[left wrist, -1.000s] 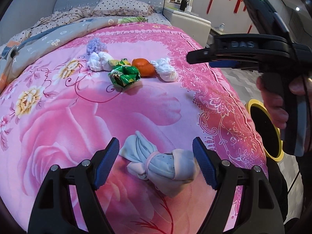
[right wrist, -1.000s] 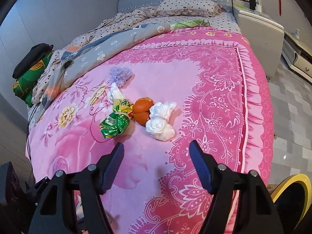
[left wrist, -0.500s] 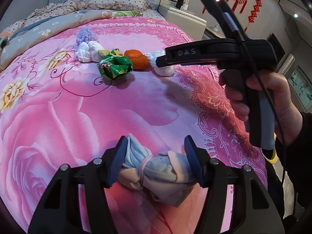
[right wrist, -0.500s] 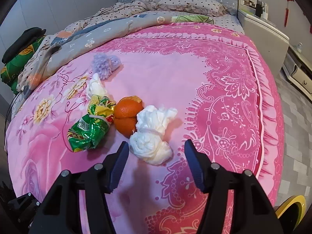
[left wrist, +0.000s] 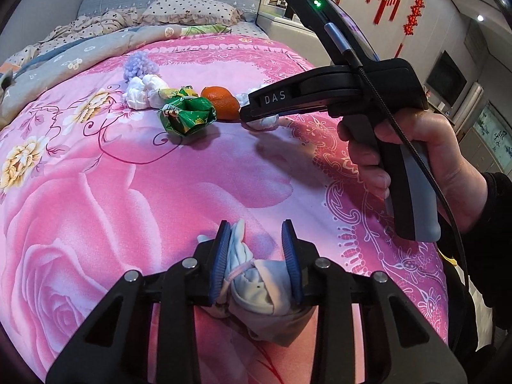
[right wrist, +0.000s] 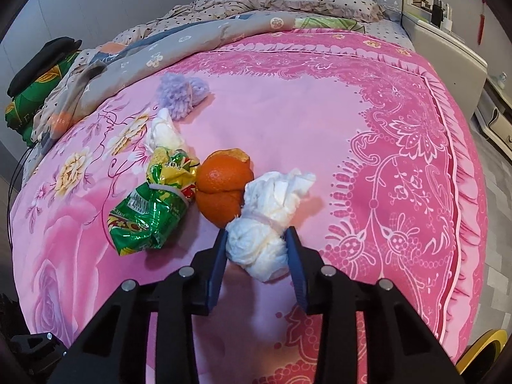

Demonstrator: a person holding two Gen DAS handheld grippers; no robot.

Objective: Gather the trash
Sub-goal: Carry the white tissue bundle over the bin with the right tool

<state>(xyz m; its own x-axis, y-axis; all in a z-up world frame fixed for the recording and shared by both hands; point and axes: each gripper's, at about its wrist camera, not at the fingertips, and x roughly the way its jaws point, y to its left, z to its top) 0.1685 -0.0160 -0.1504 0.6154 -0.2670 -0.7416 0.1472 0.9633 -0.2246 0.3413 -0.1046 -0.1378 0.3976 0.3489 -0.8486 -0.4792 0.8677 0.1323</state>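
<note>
Both grippers have closed in: left gripper [left wrist: 256,249] fingers clamp the grey bundle [left wrist: 256,284], right gripper [right wrist: 257,249] fingers pinch the white wad [right wrist: 259,240].

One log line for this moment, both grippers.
left gripper: shut on grey bundle | right gripper: shut on white wad | bed: four pieces left

Wrapper [right wrist: 150,214] glossy foil; bedspread [right wrist: 288,121] soft matt cloth.
</note>
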